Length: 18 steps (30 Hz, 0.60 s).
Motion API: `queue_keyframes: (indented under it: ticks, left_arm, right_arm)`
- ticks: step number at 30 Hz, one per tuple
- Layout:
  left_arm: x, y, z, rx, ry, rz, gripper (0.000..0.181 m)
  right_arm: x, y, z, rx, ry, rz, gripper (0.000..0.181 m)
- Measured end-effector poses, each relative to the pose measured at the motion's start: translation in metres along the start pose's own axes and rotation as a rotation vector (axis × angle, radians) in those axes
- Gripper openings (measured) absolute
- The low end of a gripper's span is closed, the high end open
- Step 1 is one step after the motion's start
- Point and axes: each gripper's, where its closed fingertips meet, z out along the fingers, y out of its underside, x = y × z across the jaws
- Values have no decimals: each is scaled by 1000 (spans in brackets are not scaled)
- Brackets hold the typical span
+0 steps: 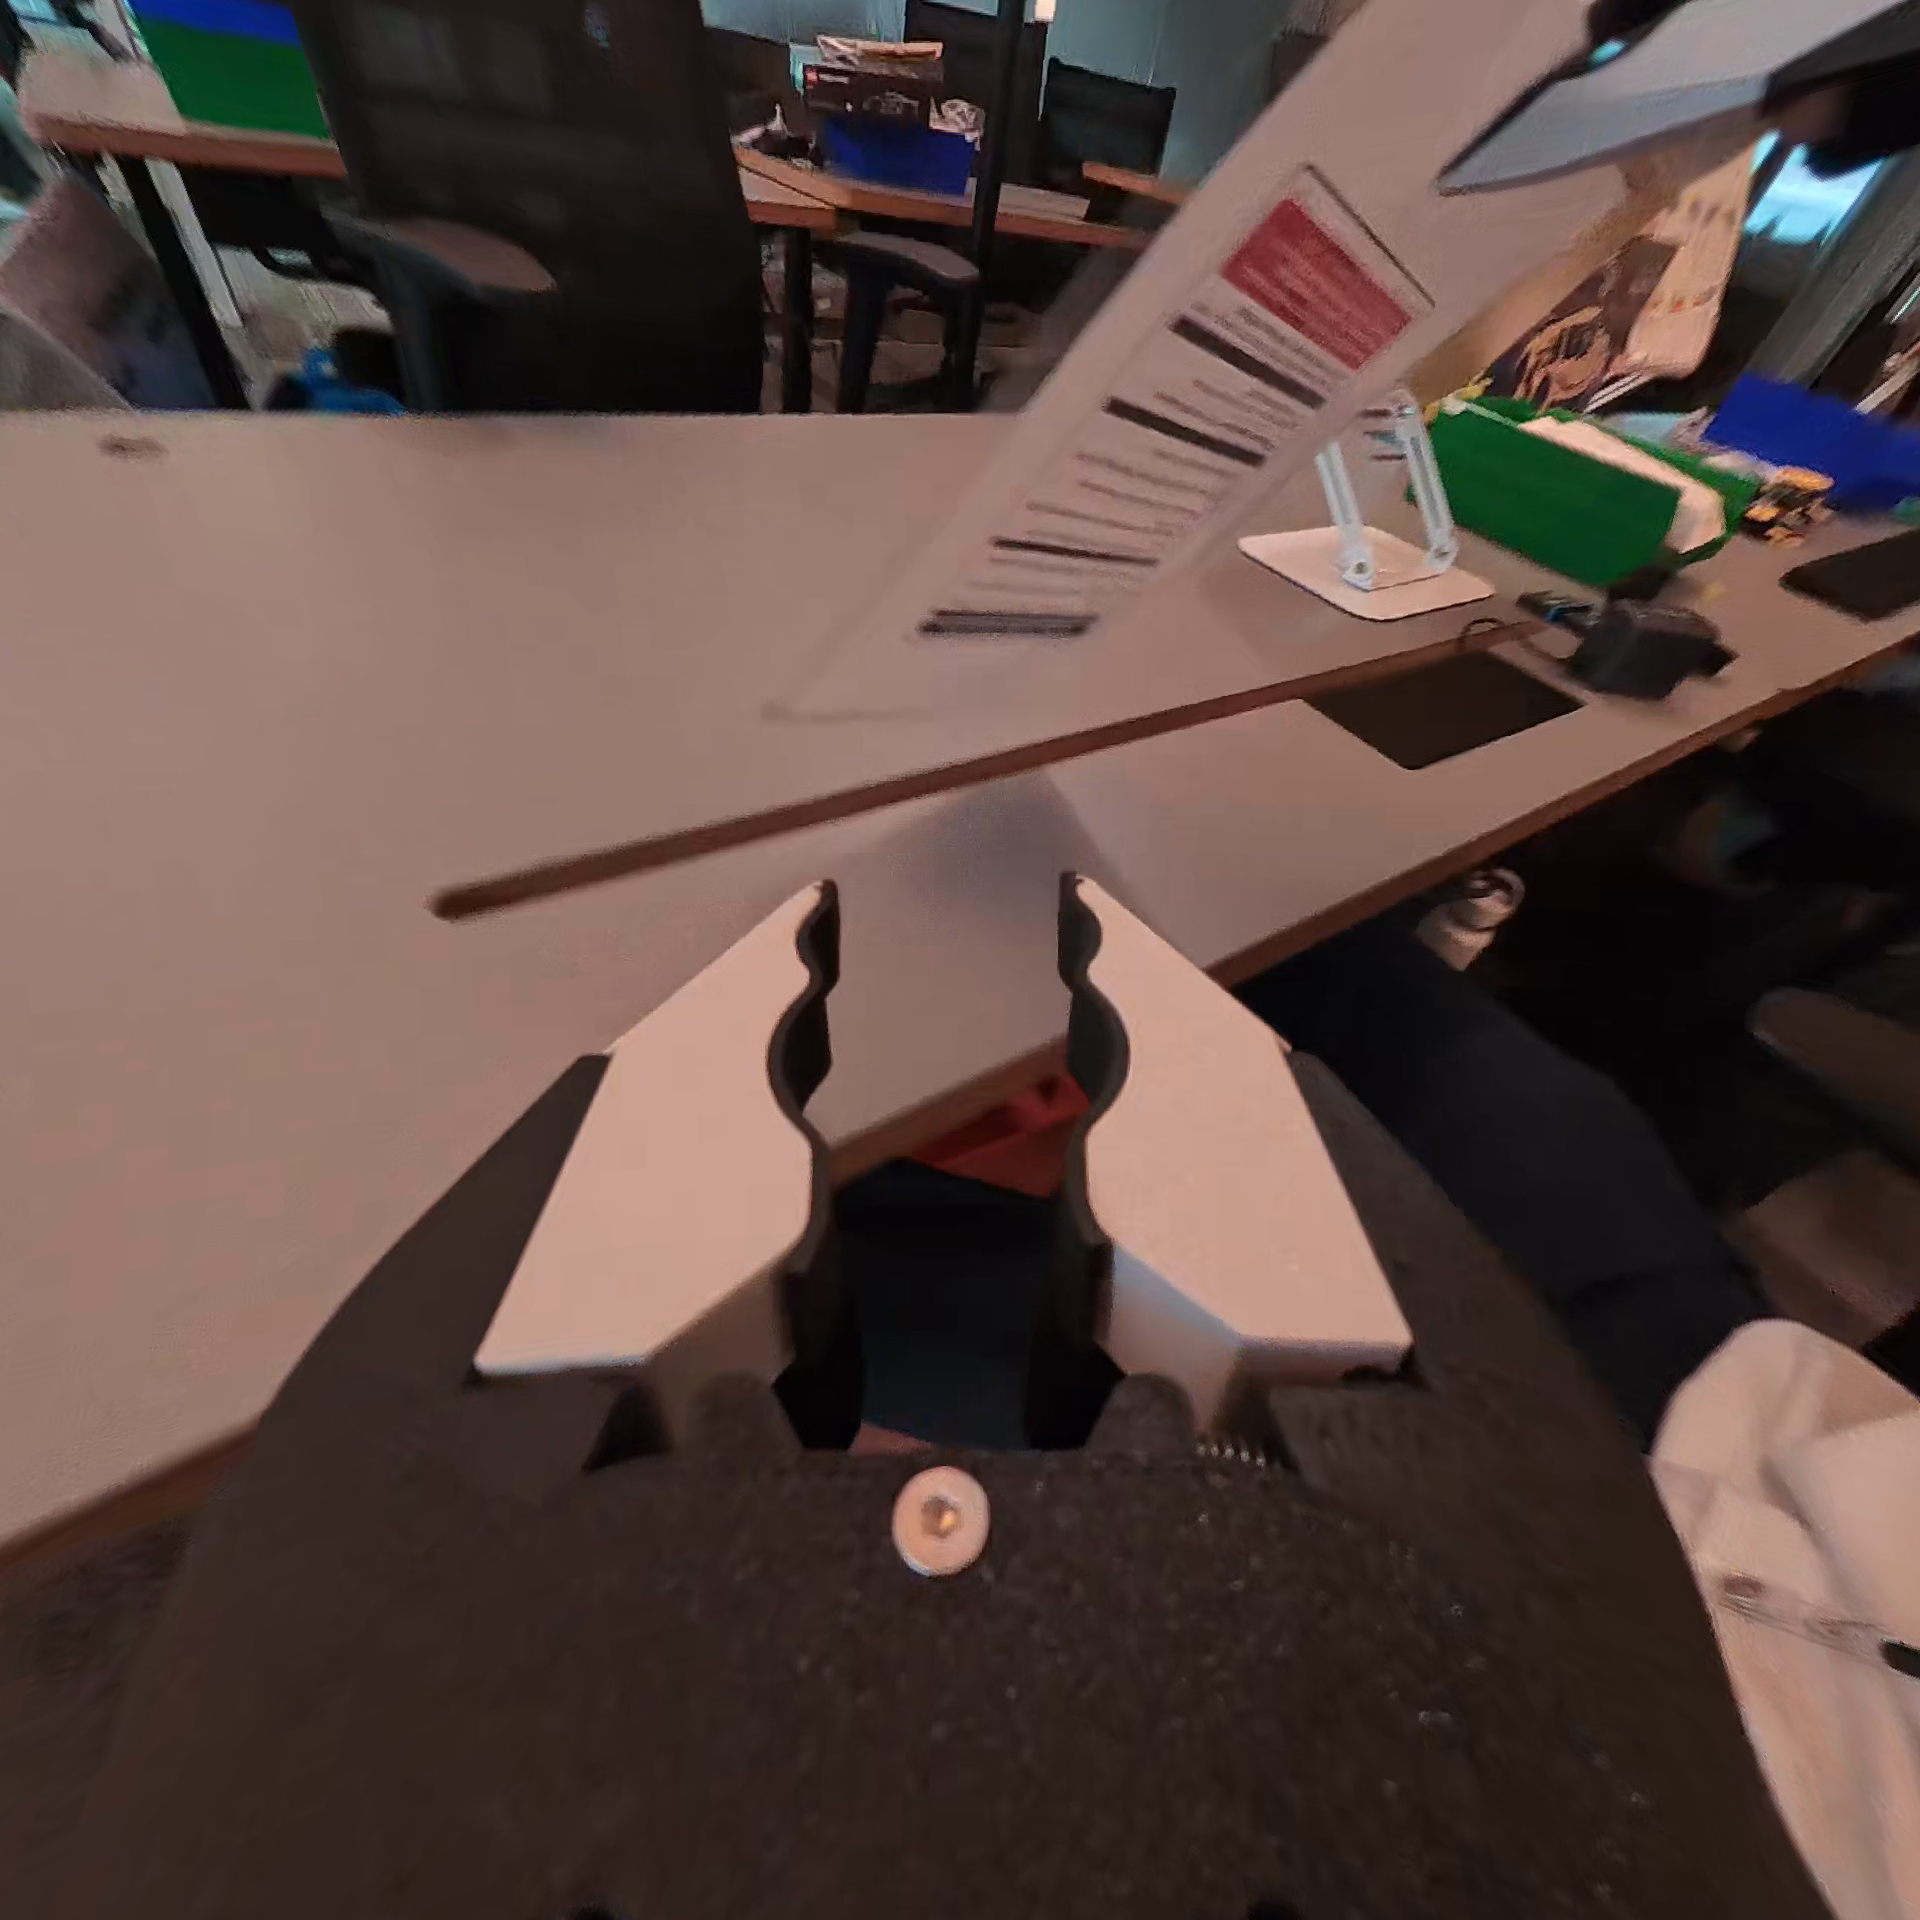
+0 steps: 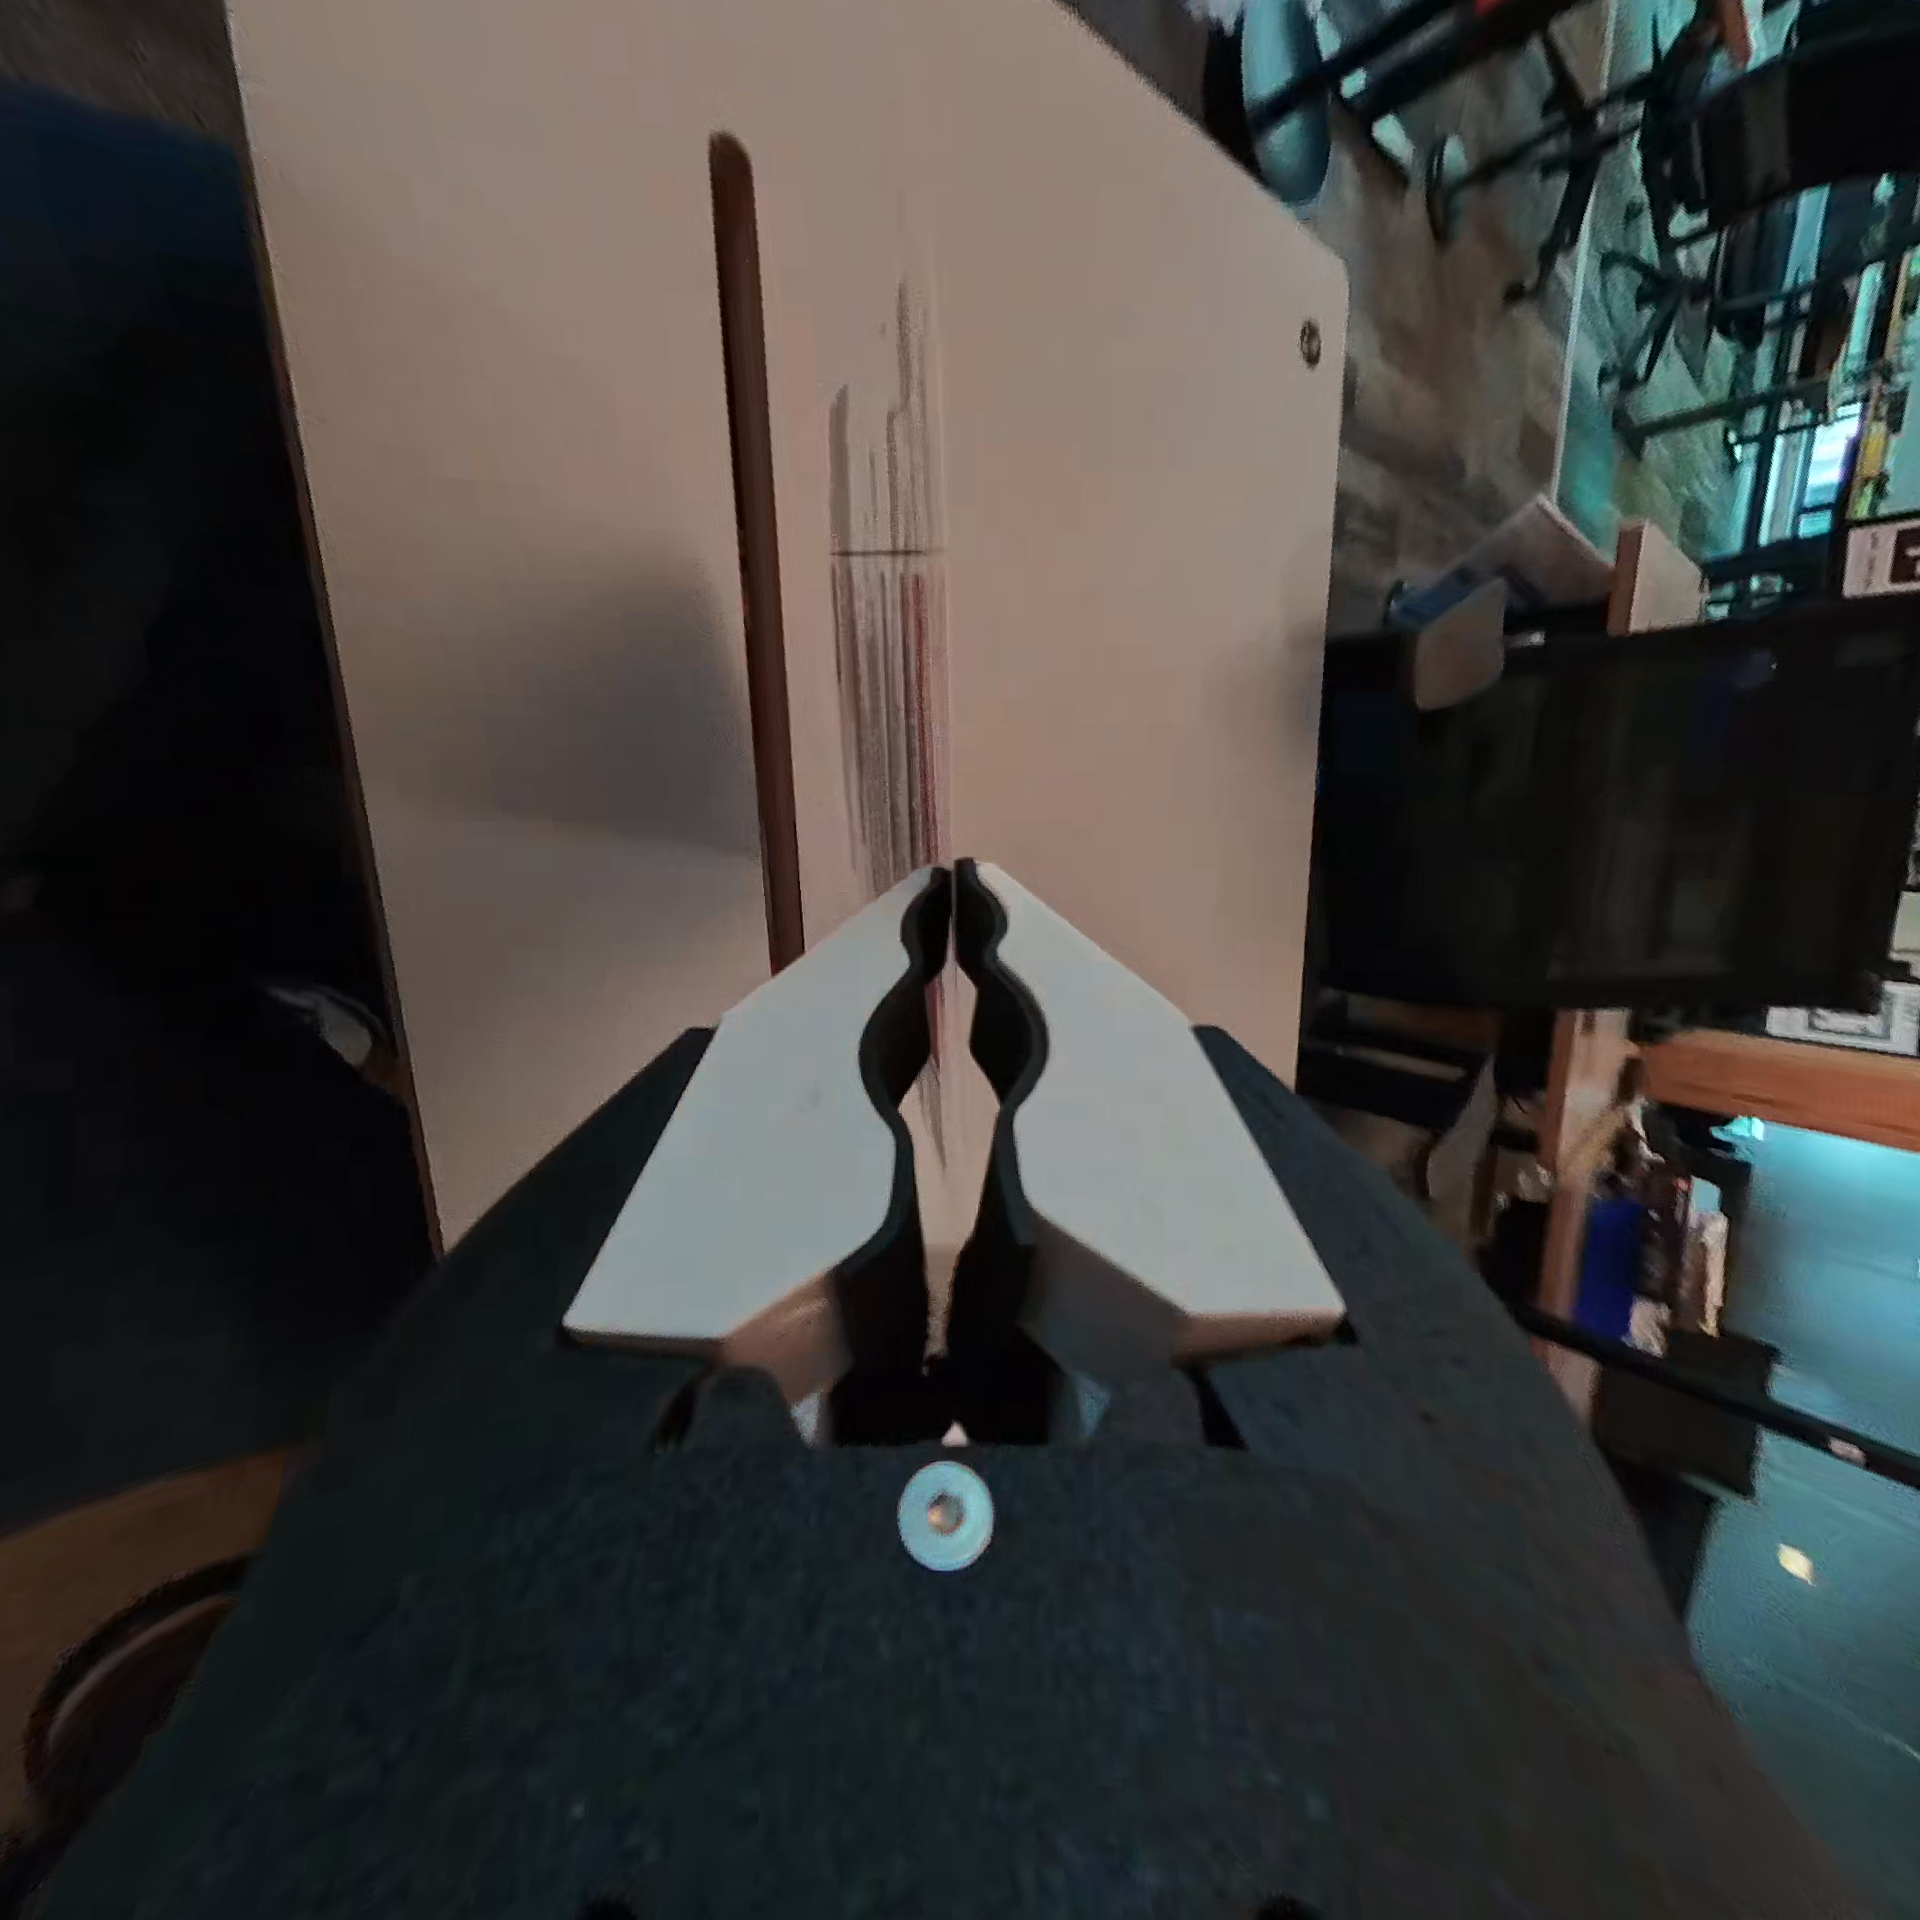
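A white printed sheet of paper [image 1: 1195, 395] with a red block and black bars hangs tilted above the grey table [image 1: 416, 623]. Its upper end is held at the top right by my right gripper [image 1: 1662, 94]. In the right wrist view the sheet [image 2: 904, 675] shows edge-on, and my right gripper [image 2: 951, 871] is shut on it. My left gripper [image 1: 951, 888] is open and empty, low over the table's near edge and short of the sheet's lower end.
A long slot [image 1: 831, 810] runs across the table. At the right stand a white phone stand [image 1: 1371, 540], a green box [image 1: 1548, 499], a black adapter [image 1: 1642, 644] by a cable cutout [image 1: 1444, 707], and a phone [image 1: 1860, 577]. An office chair [image 1: 540, 208] stands behind the table. Tip to tip, the grippers are about 25 cm apart.
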Motion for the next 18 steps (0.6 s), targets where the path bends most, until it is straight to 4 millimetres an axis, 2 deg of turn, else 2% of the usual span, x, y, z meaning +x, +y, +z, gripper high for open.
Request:
queue_keyframes:
  ticks: [3, 8, 10, 12, 18]
  left_arm:
    - [22, 36, -6, 25, -12, 4, 41]
    - [36, 64, -11, -46, 1, 92, 42]
    - [45, 70, -7, -84, 44, 89, 42]
    - [47, 67, -5, -70, 52, 94, 41]
    - [50, 77, 4, -111, 71, 105, 42]
  right_arm:
    - [-15, 10, 6, -90, 5, -27, 0]
    - [-28, 24, 1, -198, 13, -12, 0]
    - [-30, 24, -3, -199, 20, -2, 0]
    - [-32, 26, -2, -205, 24, 8, 0]
    - [-46, 38, 26, -250, 14, -2, 0]
